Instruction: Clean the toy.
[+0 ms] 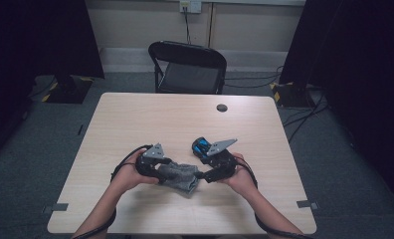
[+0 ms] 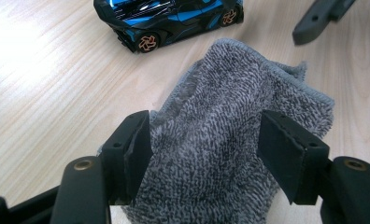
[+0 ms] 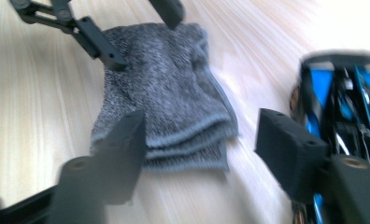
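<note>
A grey folded cloth (image 1: 181,176) lies near the table's front edge, between both hands. My left gripper (image 2: 211,149) is open, its jaws standing either side of the cloth (image 2: 234,121) without squeezing it. Seen from the right gripper view, those same jaws straddle the cloth's far end (image 3: 169,88). My right gripper (image 3: 206,144) is open too, with bare table between its jaws. The cloth's layered edge lies by its left jaw. A blue and black toy car (image 1: 201,147) sits behind the right gripper (image 1: 205,175). The car (image 3: 346,102) is close beside the right jaw.
The pale wooden table (image 1: 150,119) has a small black round cap (image 1: 222,107) at its far side. A black folding chair (image 1: 187,67) stands beyond the far edge. Dark stands and cables sit on the floor left and right.
</note>
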A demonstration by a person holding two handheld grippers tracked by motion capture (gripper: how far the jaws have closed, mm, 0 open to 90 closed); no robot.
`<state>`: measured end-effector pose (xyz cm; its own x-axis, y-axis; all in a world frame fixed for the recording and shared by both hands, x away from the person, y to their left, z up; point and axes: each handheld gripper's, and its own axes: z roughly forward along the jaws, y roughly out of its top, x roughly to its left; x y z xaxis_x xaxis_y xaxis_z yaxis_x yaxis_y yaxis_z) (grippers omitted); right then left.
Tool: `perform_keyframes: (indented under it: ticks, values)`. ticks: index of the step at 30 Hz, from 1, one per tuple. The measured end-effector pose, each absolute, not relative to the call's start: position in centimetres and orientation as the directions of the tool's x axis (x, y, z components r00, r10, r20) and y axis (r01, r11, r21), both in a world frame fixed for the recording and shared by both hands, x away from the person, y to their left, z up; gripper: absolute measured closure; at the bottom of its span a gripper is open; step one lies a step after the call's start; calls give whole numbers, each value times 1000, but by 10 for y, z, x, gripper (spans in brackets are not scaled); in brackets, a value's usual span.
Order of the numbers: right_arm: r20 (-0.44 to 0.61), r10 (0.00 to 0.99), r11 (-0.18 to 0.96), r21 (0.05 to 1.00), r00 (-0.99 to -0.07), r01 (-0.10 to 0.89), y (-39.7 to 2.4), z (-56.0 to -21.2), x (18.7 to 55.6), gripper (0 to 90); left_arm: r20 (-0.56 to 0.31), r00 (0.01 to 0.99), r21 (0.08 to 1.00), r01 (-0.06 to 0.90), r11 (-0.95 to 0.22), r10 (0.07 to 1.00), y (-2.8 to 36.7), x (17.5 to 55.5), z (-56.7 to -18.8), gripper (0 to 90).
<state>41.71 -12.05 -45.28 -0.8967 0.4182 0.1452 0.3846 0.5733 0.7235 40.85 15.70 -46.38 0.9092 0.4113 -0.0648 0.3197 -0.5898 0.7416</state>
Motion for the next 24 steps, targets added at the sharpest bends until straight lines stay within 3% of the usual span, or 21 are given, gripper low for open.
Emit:
perform_keyframes:
  ticks: [4, 6, 9, 24]
  values:
    - [221, 460, 532, 707, -860, 466, -131, -453, 423, 258, -68, 905, 744, 326, -583, 420, 158, 408, -464, 335]
    - [215, 475, 532, 702, -853, 473, -133, -454, 425, 170, -68, 904, 745, 327, -581, 421, 159, 408, -463, 330]
    - [175, 472, 566, 691, -864, 449, -135, -454, 425, 157, -66, 904, 746, 326, -581, 422, 160, 408, -462, 324]
    - [124, 590, 486, 735, -798, 473, -153, -439, 455, 138, -69, 907, 743, 325, -586, 416, 156, 408, -463, 314]
